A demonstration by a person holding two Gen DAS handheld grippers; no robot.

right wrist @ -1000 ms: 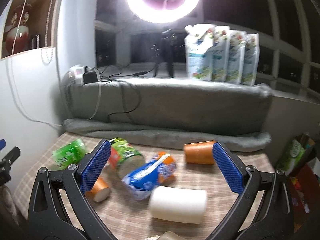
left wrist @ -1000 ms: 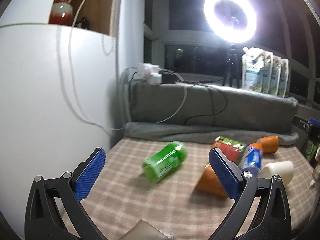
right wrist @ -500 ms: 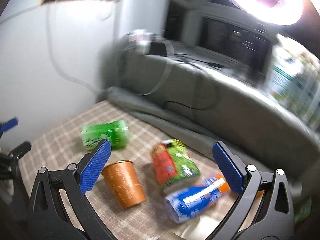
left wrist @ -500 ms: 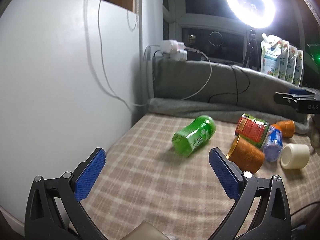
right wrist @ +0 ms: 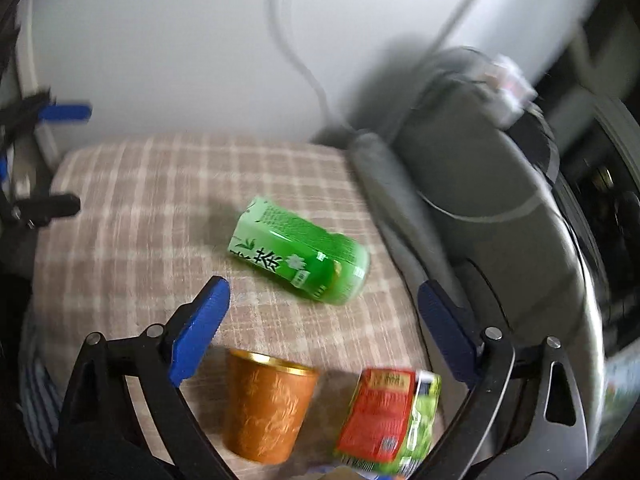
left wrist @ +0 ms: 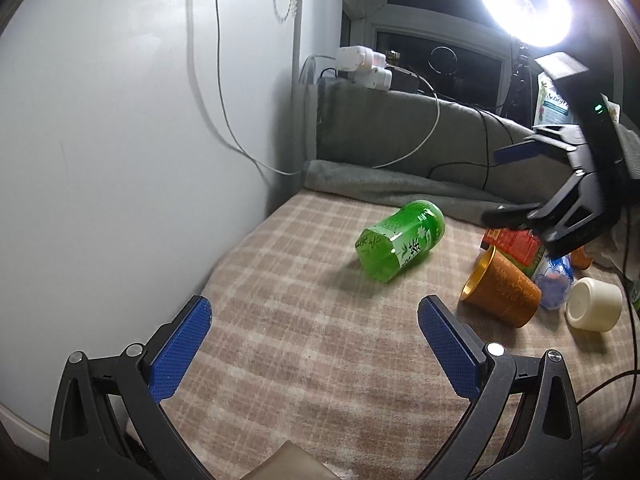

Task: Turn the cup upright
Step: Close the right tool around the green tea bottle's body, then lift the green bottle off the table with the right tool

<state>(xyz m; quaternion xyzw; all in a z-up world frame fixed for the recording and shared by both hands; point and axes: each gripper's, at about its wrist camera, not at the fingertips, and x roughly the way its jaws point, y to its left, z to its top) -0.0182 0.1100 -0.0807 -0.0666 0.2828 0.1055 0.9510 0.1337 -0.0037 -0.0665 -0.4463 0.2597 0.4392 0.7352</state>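
The orange cup (left wrist: 500, 294) lay on its side on the checked blanket (left wrist: 304, 320), its gold-rimmed mouth facing the green bottle (left wrist: 401, 240), which also lay on its side well apart from it. Just behind the cup sat a red-and-green can (left wrist: 516, 244); a blue-labelled bottle (left wrist: 556, 284) and a white cup (left wrist: 594, 310) lay beside it.

The left gripper (left wrist: 314, 344) stood with jaws wide and nothing between them, low over the near part of the blanket. The right gripper (right wrist: 322, 316) was likewise spread wide and unloaded, positioned above the orange cup (right wrist: 266, 406), with the cup's body between the two jaw arms. The right wrist view was motion-blurred.
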